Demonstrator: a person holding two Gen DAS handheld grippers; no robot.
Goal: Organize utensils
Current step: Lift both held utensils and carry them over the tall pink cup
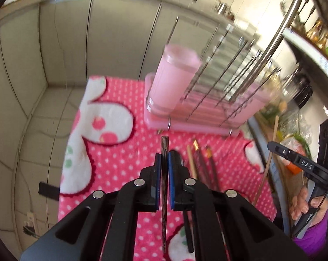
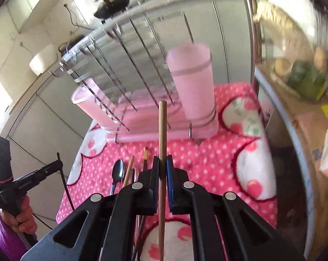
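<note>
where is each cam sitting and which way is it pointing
Left wrist: rides the left gripper, looking along its jaws, shut on a dark chopstick, toward the pink utensil cup; the right gripper and hand show at right.
Right wrist: rides the right gripper, jaws shut on a light wooden chopstick, facing the same cup; the left gripper shows at left.
Shared: the cup, wire rack and polka-dot cloth.

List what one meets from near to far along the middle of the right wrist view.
Right gripper shut on the light chopstick → pink towel → pink rack tray → pink cup → cabinet doors → black pans.
</note>
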